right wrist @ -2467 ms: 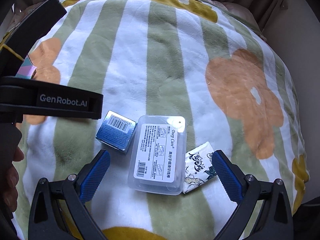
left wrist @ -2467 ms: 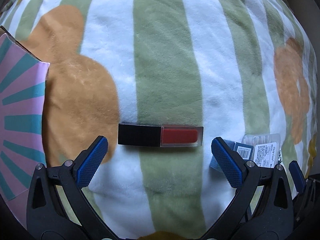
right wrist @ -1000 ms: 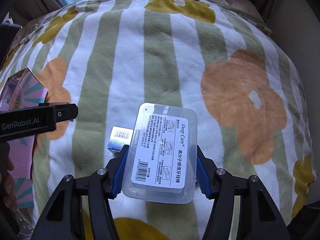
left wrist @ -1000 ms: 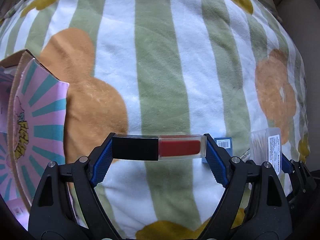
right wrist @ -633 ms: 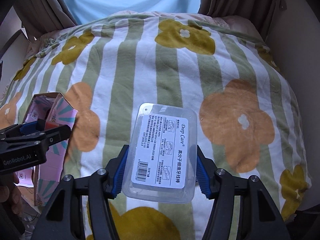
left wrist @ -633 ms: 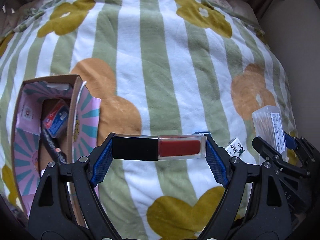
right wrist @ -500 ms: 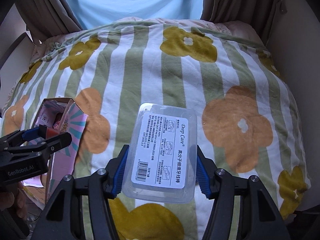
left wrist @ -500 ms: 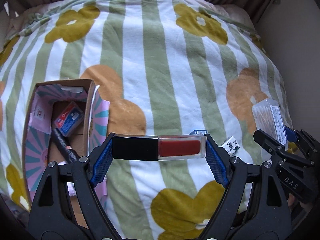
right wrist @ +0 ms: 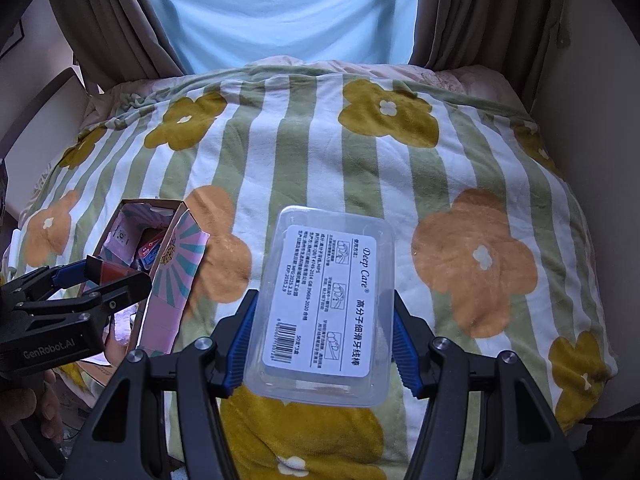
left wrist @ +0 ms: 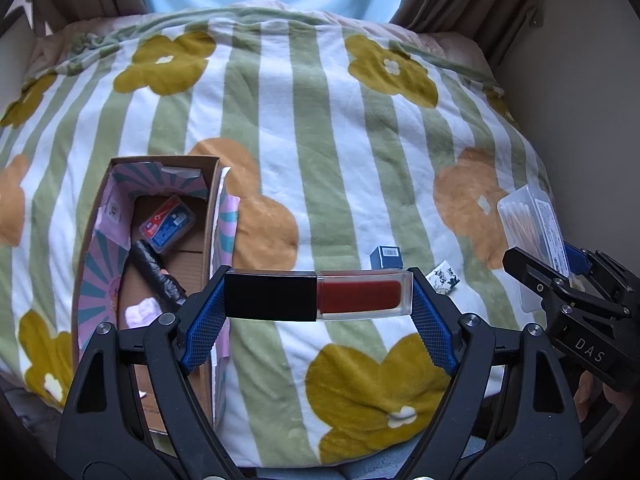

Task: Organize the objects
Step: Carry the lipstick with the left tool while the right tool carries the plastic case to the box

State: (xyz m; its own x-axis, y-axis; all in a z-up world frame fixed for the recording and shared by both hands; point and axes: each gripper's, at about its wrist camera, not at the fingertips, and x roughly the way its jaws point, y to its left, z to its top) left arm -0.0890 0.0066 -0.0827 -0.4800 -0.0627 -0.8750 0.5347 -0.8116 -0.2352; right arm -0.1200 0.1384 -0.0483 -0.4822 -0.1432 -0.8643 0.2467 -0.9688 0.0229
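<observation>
My left gripper (left wrist: 318, 300) is shut on a lip gloss tube (left wrist: 318, 295) with a black cap and red body, held crosswise high above the bed, just right of the open cardboard box (left wrist: 100, 216). My right gripper (right wrist: 322, 332) is shut on a clear plastic floss-pick case (right wrist: 324, 308) with a white label, held high over the bed's middle. The case also shows at the right of the left wrist view (left wrist: 532, 232). The box shows at the left of the right wrist view (right wrist: 176, 264), with the left gripper (right wrist: 96, 274) beside it.
The box holds a small red-and-blue case (left wrist: 168, 222), a black tube (left wrist: 156, 272) and a pink item (left wrist: 140, 314). A small blue box (left wrist: 386, 257) and a white printed sachet (left wrist: 444, 280) lie on the striped flower blanket (left wrist: 320, 140). Curtains (right wrist: 116, 20) hang behind the bed.
Both grippers closed on their objects, the lip gloss and the floss case, and lifted them high off the blanket. The box has come into view at the left.
</observation>
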